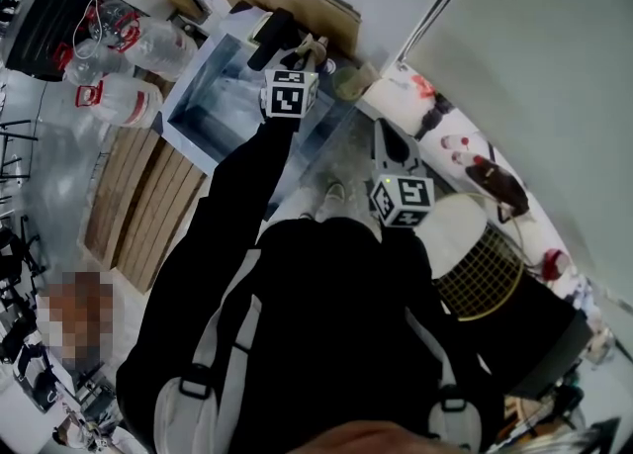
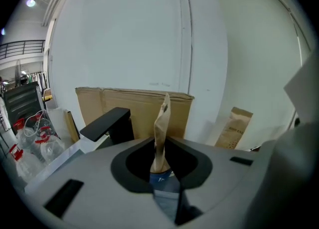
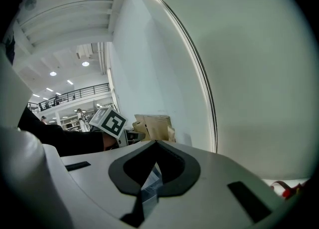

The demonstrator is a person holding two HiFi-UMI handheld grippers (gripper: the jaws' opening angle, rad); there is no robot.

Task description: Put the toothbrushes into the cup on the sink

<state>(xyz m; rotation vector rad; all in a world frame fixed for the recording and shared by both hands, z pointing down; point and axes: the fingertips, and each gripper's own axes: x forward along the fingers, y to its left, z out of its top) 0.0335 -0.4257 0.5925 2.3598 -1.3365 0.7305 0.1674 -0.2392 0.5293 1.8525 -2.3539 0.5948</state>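
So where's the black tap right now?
In the head view the black tap sits at the sink's far edge, just left of the left gripper; cardboard stands behind it.

No readable text — anywhere.

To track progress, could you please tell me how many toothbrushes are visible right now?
1: a paper-wrapped toothbrush held in the jaws of the left gripper; others may be hidden behind the person.

Lower end of the paper-wrapped toothbrush (image 2: pixel 160 133) hidden between the left tongs (image 2: pixel 163 185).
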